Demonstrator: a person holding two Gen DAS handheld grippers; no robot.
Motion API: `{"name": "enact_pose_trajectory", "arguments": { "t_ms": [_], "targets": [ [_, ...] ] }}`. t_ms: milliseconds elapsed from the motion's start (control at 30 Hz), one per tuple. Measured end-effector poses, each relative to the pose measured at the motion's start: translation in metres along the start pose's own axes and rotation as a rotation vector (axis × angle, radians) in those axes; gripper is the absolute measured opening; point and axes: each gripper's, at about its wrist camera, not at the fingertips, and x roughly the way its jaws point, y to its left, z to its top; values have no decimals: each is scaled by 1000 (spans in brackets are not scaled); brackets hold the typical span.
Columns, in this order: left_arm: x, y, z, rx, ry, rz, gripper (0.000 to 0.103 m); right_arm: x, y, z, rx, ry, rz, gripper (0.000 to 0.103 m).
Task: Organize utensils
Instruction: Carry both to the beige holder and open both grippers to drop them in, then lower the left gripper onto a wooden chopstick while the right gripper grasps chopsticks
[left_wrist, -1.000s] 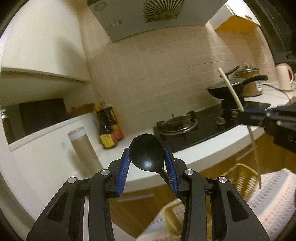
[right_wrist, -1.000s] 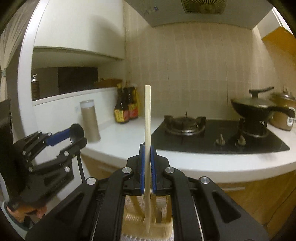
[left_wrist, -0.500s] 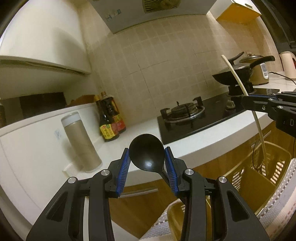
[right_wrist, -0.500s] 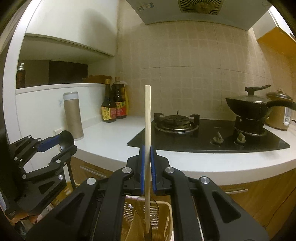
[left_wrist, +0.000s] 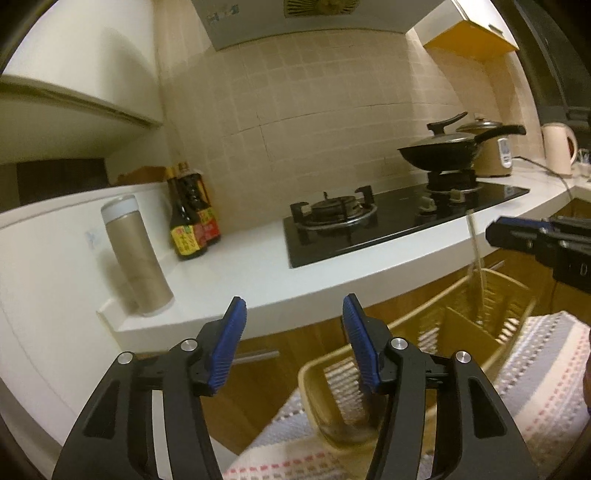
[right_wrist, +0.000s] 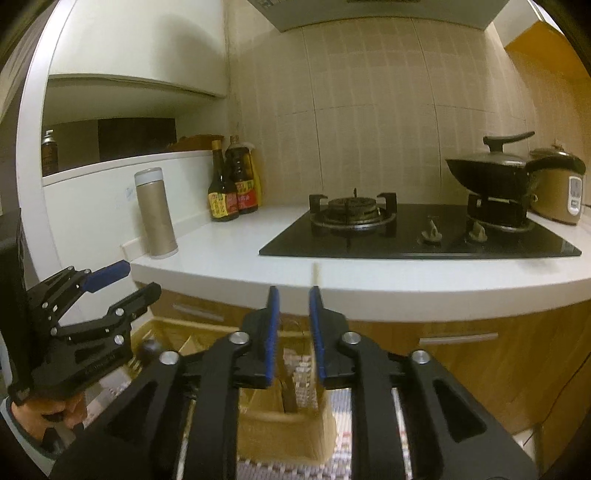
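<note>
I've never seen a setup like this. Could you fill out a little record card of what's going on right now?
Place: kitchen, white counter with black gas hob
Left gripper: open, holding nothing
Right gripper: open
Chopstick: pale and blurred between the right fingers, apparently dropping
Basket: yellow, slatted, below both grippers
Black spoon: its bowl shows by the basket

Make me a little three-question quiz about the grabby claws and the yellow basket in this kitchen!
1. True or false: the left gripper is holding a black spoon.
2. What sits on the right-hand burner? A) wok B) kettle C) basket
3. Fill in: the pale chopstick stands in the yellow ____.

Key: 1 false, its jaws are open and hold nothing. 2 A. 3 basket; the right gripper is open around the chopstick.
</note>
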Motion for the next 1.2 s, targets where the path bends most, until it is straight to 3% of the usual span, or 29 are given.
{"name": "enact_pose_trajectory", "arguments": {
  "t_ms": [300, 533, 767, 900, 1067, 1200],
  "targets": [
    [-58, 22, 4, -135, 42, -142, 60, -48, 0, -12, 7, 101, 33, 31],
    [-78, 11, -13, -186, 209, -299, 61, -72, 10, -24, -15, 227, 30, 31],
    [-76, -10, -55, -154, 388, -312, 60, -77, 26, -53, -34, 426, 78, 31],
    [-73, -17, -87, -125, 493, -319, 54, -66, 33, -72, -23, 564, 110, 31],
    [-65, -16, -120, -160, 609, -370, 45, -42, 35, -99, 55, 753, 160, 31],
    [-59, -21, -138, -163, 663, -388, 44, -31, 39, -114, 48, 816, 134, 31]
  ]
}}
